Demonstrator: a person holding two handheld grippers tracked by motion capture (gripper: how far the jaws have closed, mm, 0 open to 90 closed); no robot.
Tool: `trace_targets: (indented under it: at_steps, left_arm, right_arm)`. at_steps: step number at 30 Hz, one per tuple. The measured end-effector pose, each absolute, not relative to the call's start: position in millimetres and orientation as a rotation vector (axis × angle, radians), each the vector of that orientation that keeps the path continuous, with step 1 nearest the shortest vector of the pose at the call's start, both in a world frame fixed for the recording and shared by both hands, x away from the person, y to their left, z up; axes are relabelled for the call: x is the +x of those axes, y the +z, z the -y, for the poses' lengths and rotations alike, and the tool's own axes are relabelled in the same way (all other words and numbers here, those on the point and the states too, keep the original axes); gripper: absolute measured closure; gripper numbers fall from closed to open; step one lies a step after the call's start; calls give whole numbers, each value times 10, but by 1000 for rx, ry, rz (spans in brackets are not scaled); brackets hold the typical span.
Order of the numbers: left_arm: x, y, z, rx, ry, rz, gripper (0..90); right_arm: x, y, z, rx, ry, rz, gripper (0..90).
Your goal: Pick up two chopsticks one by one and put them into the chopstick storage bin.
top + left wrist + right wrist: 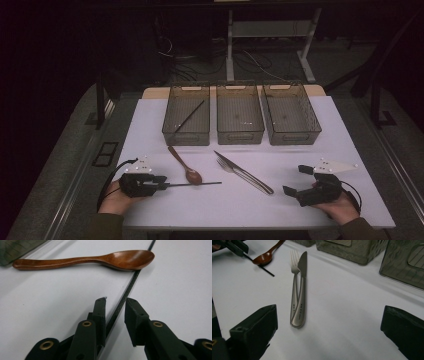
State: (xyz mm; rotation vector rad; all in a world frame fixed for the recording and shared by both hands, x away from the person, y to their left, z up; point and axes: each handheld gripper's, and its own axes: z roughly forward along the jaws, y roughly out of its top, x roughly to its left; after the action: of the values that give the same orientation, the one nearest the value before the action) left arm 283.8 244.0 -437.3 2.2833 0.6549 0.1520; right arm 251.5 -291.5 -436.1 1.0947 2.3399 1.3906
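A black chopstick (200,184) lies on the white table (225,205), its far part passing by the bowl of a brown wooden spoon (186,166). My left gripper (164,182) sits low at the chopstick's near end. In the left gripper view the chopstick (125,293) runs between the jaws of that gripper (115,300), with a narrow gap on each side, and the spoon (100,260) lies across beyond. My right gripper (295,180) rests wide open at the right. In its own view that gripper (328,307) faces a steel knife (302,290) lying on a fork (294,267).
Three mesh bins stand in a row at the back: left (186,136), middle (240,136), right (292,136). A second black chopstick (190,119) lies in the left bin. The knife and fork (245,174) lie mid-table. A person's hands hold both grippers at the near edge.
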Motion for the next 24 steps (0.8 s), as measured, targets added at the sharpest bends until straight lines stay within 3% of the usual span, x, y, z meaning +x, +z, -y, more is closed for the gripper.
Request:
trace_targets:
  at_steps: [24]
  left_arm:
    - [2726,-4391,-2311,2375,37,-514,806]
  right_arm:
    - [2515,-4357,2928,1100,1393,-2335,12]
